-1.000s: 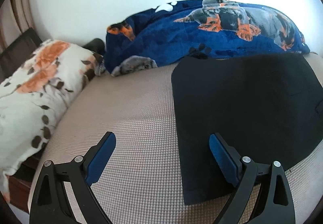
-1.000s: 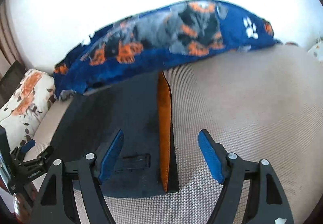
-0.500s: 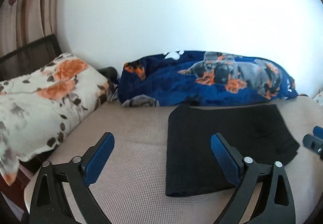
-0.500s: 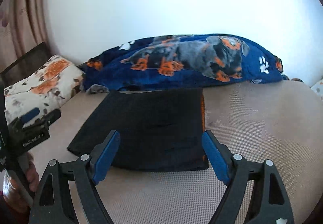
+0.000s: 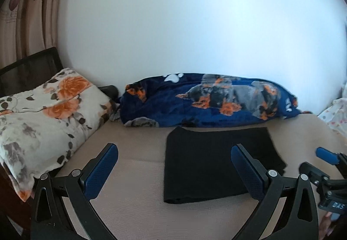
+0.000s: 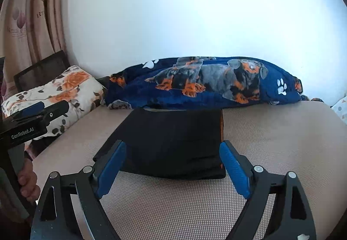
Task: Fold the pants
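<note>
The black pants (image 5: pixel 208 159) lie folded into a flat rectangle on the beige bed (image 5: pixel 134 203). In the right wrist view the pants (image 6: pixel 173 140) show a thin orange edge along their right side. My left gripper (image 5: pixel 173 170) is open and empty, held above the bed in front of the pants' near left corner. My right gripper (image 6: pixel 173 166) is open and empty, held back in front of the pants' near edge. The right gripper also shows at the right edge of the left wrist view (image 5: pixel 325 164).
A blue dog-print blanket (image 5: pixel 206 105) lies bunched along the white wall behind the pants. A floral pillow (image 5: pixel 43 116) sits at the left by a dark headboard (image 5: pixel 28 68). Curtains (image 6: pixel 32 17) hang at the far left. Beige bed surface (image 6: pixel 271 131) extends right of the pants.
Both grippers have pulled back and up from the pants, which now lie farther away. The upright orange-lined fold seen a second ago now lies flat.
</note>
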Available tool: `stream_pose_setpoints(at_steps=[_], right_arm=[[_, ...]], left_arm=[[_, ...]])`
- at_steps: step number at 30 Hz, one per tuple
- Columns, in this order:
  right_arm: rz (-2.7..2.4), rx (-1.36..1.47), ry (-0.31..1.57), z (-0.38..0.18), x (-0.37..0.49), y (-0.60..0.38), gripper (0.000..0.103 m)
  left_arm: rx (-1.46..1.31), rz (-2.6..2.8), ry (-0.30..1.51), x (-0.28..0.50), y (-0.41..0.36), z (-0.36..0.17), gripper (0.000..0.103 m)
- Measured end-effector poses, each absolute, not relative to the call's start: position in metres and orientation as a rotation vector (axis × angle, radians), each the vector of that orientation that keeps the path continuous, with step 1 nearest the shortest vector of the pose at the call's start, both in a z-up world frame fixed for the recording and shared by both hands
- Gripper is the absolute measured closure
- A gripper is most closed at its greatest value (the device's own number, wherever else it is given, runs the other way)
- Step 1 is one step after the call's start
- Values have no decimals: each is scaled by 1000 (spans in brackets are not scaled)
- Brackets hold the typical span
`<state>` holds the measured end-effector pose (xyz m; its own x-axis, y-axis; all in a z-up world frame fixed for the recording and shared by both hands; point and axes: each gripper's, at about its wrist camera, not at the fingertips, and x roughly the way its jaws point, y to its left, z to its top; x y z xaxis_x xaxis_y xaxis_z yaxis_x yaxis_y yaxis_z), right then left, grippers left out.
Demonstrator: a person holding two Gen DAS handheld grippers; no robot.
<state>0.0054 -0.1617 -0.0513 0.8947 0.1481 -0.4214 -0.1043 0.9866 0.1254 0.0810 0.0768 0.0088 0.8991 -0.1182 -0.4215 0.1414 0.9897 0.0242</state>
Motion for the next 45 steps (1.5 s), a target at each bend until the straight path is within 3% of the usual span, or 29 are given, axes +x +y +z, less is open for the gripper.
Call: stream_pose_setpoints(at_steps=[45], right_arm=[[98, 63, 465, -60, -3, -159, 10]], left_arm=[[60, -162, 607, 86, 43, -33, 0]])
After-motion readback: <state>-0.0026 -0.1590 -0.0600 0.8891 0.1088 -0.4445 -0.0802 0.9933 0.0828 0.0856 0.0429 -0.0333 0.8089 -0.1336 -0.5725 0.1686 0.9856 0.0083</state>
